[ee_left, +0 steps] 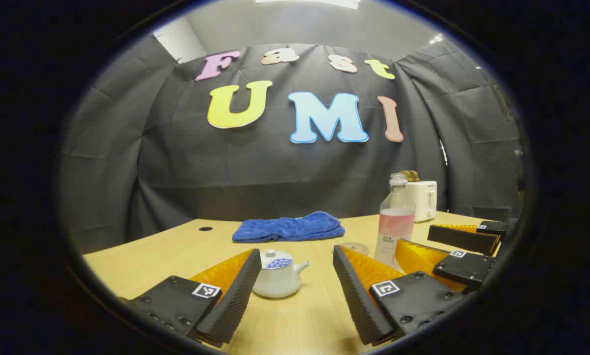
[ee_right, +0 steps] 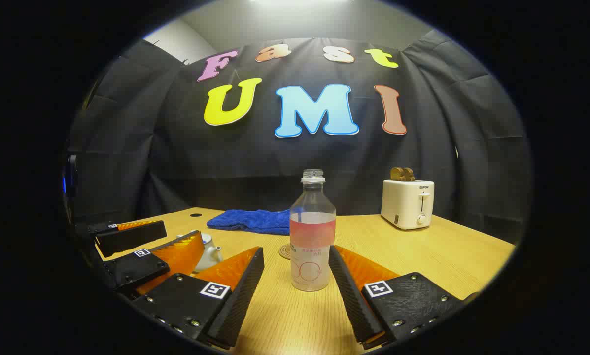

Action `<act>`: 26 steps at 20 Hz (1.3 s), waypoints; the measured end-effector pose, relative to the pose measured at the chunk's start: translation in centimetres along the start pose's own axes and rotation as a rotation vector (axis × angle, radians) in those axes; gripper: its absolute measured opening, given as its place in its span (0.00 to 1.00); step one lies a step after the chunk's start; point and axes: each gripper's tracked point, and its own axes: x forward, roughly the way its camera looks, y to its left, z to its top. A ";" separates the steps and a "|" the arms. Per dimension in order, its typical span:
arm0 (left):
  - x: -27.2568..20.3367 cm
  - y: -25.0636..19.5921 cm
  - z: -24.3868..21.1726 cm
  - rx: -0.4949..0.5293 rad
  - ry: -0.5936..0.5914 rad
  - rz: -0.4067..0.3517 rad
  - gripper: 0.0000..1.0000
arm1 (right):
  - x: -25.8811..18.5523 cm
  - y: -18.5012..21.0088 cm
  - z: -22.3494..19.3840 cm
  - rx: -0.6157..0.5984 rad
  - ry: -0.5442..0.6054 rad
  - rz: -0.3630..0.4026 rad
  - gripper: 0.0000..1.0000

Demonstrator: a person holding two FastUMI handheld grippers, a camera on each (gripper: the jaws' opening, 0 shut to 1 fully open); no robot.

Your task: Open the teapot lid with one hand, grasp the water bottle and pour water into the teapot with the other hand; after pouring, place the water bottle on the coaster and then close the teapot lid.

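In the left gripper view, the left gripper [ee_left: 295,288], jaws wide, frames the lidded teapot [ee_left: 278,274] on the table [ee_left: 166,246]; descend squarely onto the knob. In the right gripper view, the right gripper [ee_right: 295,291], released, brackets the uncapped bottle [ee_right: 312,236], apparently untouched; coaster [ee_right: 286,251] behind.

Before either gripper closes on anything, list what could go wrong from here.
1. The tall clear plastic water bottle stands uncapped and part-full between the open right gripper; an off-centre squeeze could tip it and spill.
2. The small white ceramic teapot still has its lid on; the open left gripper may slip off the small lid.
3. The round woven coaster sits behind the bottle, partly hidden, so placing could miss it.
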 end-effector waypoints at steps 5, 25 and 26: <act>0.0 0.1 0.0 0.000 0.000 0.011 0.97 | 0.0 0.0 0.0 0.000 0.000 -0.002 0.84; 1.8 2.3 -0.9 -0.060 0.075 0.017 0.99 | 0.0 0.0 -0.1 0.001 -0.001 -0.004 0.84; 2.2 3.0 -0.8 -0.074 0.081 0.021 0.99 | 0.0 0.0 0.0 0.001 -0.001 -0.004 0.84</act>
